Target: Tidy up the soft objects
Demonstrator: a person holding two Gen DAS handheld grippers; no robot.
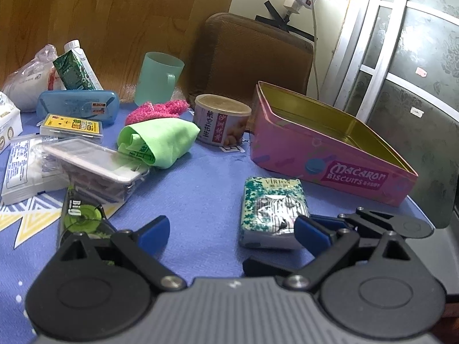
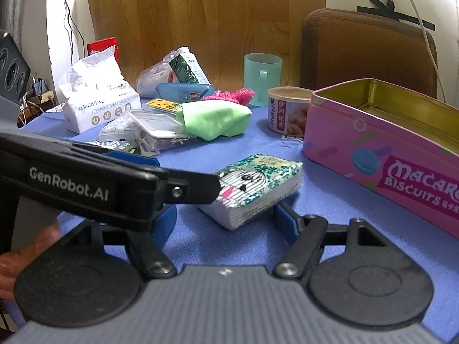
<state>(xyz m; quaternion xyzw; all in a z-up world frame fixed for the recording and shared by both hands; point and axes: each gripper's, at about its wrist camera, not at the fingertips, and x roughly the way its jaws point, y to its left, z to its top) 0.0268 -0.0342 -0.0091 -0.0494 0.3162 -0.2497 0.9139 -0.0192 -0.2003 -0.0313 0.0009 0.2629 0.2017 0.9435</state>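
Observation:
A green-and-white tissue pack (image 1: 272,209) lies on the blue cloth in front of the open pink biscuit tin (image 1: 330,154). My left gripper (image 1: 232,229) is open, and its right finger touches the pack's near right corner. In the right wrist view the pack (image 2: 258,183) lies just ahead of my right gripper (image 2: 226,218), which is open; the left gripper's arm (image 2: 114,183) crosses in front of it. A folded green cloth (image 1: 160,140) and a pink fluffy item (image 1: 157,109) lie further back. The tin (image 2: 381,149) is at the right.
A peanut can (image 1: 221,120), teal cup (image 1: 157,77), blue case (image 1: 77,106), milk carton (image 1: 77,68), phone in clear wrap (image 1: 94,163), green-capped dark tube (image 1: 80,218) and white wipes pack (image 2: 94,97) crowd the left. A brown chair back (image 1: 252,54) stands behind the table.

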